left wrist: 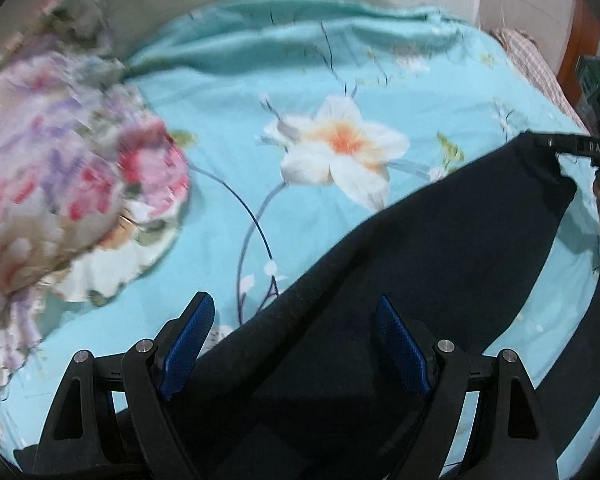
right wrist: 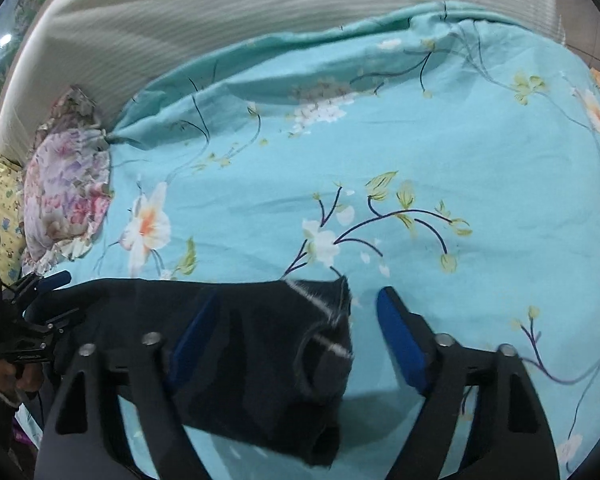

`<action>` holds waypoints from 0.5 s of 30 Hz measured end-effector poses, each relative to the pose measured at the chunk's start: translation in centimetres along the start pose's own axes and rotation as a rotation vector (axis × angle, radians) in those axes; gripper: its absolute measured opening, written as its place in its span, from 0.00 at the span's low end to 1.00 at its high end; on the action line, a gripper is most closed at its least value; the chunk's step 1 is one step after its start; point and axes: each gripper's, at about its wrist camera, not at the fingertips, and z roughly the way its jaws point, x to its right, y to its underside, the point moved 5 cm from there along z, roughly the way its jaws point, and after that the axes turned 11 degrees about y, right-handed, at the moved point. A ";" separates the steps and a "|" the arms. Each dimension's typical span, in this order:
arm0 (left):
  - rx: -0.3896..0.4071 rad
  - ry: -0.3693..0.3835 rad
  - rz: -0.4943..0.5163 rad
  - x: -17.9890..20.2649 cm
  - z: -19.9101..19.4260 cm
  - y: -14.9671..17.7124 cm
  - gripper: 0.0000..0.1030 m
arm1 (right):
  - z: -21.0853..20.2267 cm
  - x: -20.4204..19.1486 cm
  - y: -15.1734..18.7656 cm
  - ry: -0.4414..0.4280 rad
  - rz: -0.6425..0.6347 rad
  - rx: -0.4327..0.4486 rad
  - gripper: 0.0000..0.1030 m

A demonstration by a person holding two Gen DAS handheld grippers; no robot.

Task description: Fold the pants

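Both hand-held grippers, left and right, spread wide over dark pants on floral bed, pinching nothing, likely poised for next fold.

In the right wrist view the pants lie on the bedsheet at six o'clock, spreading toward eight. The pillow sits at nine o'clock, and the headboard stands behind at twelve.

bed: turquoise floral sheet | headboard: pale striped padding | pillow: pink-purple floral
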 end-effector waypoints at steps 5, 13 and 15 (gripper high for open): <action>-0.024 0.058 -0.007 0.2 0.5 0.4 0.30 | 0.1 -0.1 -0.3 -0.033 -0.004 -0.013 0.25; 0.059 0.111 0.025 3.3 -5.2 2.2 0.07 | -3.4 0.0 0.0 -0.133 0.024 0.054 0.09; 0.078 0.125 0.033 4.5 -6.6 3.2 0.07 | -4.9 0.3 0.4 -0.163 0.018 0.084 0.09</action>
